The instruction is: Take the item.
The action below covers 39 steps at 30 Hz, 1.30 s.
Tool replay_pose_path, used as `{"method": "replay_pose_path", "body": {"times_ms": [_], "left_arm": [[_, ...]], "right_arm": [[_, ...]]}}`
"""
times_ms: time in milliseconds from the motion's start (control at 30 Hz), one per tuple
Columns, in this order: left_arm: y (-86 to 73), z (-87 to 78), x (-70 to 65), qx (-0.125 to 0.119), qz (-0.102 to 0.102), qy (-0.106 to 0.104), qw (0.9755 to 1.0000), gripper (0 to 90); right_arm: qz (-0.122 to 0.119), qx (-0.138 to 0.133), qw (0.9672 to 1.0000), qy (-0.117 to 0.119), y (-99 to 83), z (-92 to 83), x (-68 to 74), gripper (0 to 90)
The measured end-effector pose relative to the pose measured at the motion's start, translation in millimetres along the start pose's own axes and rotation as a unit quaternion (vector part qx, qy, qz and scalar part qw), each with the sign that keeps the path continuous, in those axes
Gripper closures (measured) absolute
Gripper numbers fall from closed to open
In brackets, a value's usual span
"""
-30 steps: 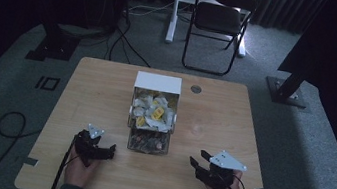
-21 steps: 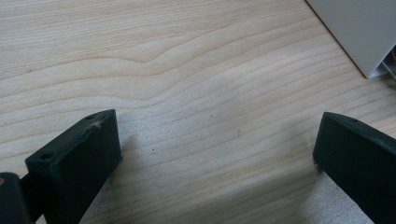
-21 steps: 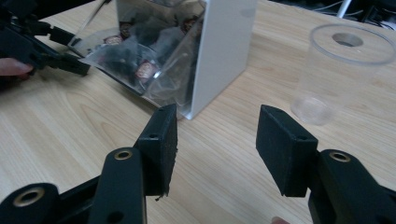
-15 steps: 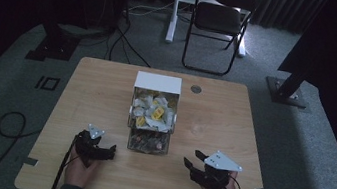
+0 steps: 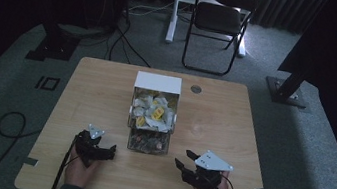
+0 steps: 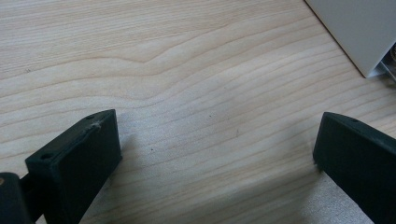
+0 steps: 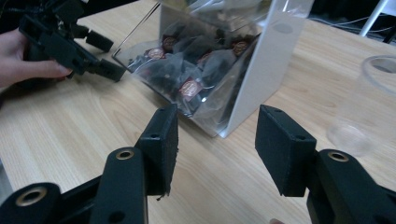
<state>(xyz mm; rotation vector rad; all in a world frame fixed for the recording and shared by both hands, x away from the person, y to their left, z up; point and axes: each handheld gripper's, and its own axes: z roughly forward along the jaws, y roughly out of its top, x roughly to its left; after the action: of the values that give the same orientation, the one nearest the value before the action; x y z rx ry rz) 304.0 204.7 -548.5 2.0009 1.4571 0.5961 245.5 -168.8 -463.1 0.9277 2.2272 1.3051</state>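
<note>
A white-walled dispenser box (image 5: 158, 82) stands mid-table; its upper bin holds white and yellow sachets (image 5: 153, 110). Its clear lower bin (image 5: 148, 142) holds dark sachets (image 7: 191, 86). My left gripper (image 5: 111, 151) rests on the table left of the clear bin, held by a hand. Its jaws stand wide open over bare wood (image 6: 215, 130), with a corner of the white box (image 6: 359, 28) at the upper right. My right gripper (image 5: 183, 158) sits right of the bin. It is open (image 7: 215, 116) with nothing between its jaws, and it faces the bin's near corner.
A clear plastic cup (image 7: 366, 107) stands on the table beside the box in the right gripper view. The other hand with its gripper (image 7: 70, 44) shows beyond the bin. A round grommet (image 5: 196, 89) sits in the tabletop. A folding chair (image 5: 220, 21) stands behind the table.
My right gripper has shifted a little to the left, toward the clear bin. The left gripper and the box have stayed put.
</note>
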Motion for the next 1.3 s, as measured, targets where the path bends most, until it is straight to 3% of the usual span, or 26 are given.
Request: {"method": "replay_pose_path", "body": {"times_ms": [333,700,1300], "left_arm": [[0.0,0.0,0.0,0.0,0.0,0.0,1.0,1.2],[0.0,0.0,0.0,0.0,0.0,0.0,1.0,1.2],[0.0,0.0,0.0,0.0,0.0,0.0,1.0,1.2]], "right_arm": [[-0.015,0.006,0.9997,0.018,3.8,10.6,11.7,48.4],[-0.029,0.004,0.9994,0.021,7.3,16.7,17.0,47.5],[-0.051,0.01,0.9983,0.025,11.3,38.5,25.9,56.9]]}}
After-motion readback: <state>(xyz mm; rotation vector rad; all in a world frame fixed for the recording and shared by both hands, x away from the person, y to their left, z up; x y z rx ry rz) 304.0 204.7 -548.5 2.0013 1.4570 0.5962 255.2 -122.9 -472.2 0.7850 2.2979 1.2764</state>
